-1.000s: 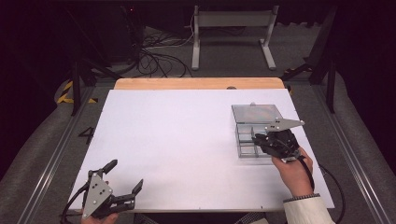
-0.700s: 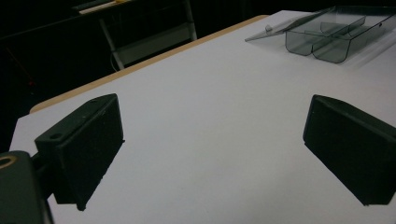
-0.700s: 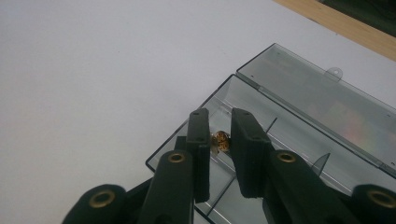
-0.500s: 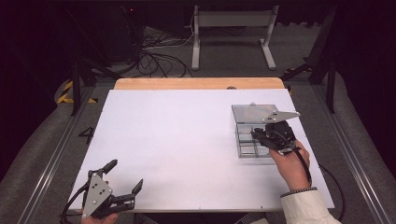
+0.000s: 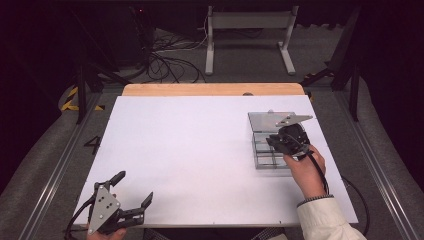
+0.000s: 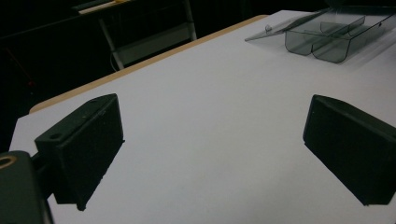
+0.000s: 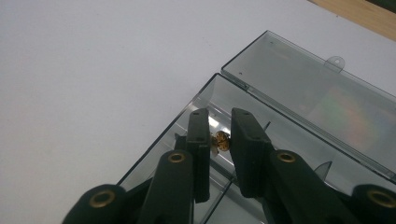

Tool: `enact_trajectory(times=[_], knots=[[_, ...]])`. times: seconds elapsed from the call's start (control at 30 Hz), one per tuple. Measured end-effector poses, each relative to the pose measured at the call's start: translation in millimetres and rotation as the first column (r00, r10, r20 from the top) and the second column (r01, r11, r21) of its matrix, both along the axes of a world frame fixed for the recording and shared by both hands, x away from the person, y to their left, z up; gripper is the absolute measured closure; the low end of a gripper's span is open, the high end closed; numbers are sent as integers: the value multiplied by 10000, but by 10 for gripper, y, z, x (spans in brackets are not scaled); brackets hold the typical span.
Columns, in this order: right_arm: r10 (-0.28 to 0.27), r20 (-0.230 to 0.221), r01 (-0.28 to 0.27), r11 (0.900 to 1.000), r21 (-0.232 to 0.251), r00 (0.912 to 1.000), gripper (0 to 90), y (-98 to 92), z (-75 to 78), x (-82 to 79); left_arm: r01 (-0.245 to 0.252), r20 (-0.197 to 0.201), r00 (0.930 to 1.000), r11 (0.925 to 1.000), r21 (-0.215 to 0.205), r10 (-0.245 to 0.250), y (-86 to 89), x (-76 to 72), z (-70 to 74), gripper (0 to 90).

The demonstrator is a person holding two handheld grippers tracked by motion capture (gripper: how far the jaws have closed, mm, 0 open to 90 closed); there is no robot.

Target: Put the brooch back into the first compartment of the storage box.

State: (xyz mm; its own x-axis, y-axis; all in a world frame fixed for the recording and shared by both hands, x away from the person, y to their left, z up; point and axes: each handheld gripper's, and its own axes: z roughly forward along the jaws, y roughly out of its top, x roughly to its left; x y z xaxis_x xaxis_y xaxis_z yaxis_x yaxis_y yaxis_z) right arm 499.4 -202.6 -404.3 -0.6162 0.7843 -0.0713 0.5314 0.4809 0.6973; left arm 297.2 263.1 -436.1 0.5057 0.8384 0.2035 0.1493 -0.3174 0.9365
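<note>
A clear plastic compartment box [image 5: 262, 156] lies at the right of the white table with its lid [image 5: 265, 121] laid open at the far end. My right gripper [image 5: 274, 142] hovers over the box near the lid hinge. In the right gripper view the jaws [image 7: 219, 122] are almost closed on a small brass screw-like part [image 7: 221, 140], held above a compartment of the box [image 7: 173, 132]. My left gripper [image 5: 134, 186] rests at the table's front left corner, open and holding nothing [image 6: 212, 109]. From there the box [image 6: 327, 39] shows far off.
The white table top [image 5: 190, 150] has a wooden strip [image 5: 210, 89] along its far edge. Beyond it are cables and a metal stand [image 5: 247, 35] on the floor. A person's hand and white sleeve [image 5: 325, 220] come in at the bottom right.
My right gripper has moved away from the person along the box, toward the lid end. The left gripper has stayed still.
</note>
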Motion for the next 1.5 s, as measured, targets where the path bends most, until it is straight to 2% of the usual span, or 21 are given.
enact_trajectory(times=[0.83, 1.5], knots=[[-602, -420, 598, 9981, -113, 9973, 783, 71, -202, 259, 16, -2, 10000, 10000, -13, -16, 2, 0, -1, 56], [-747, -846, 719, 9968, -358, 9936, 782, 141, -345, 375, 23, -2, 10000, 10000, -5, -23, 4, 0, -1, 56]])
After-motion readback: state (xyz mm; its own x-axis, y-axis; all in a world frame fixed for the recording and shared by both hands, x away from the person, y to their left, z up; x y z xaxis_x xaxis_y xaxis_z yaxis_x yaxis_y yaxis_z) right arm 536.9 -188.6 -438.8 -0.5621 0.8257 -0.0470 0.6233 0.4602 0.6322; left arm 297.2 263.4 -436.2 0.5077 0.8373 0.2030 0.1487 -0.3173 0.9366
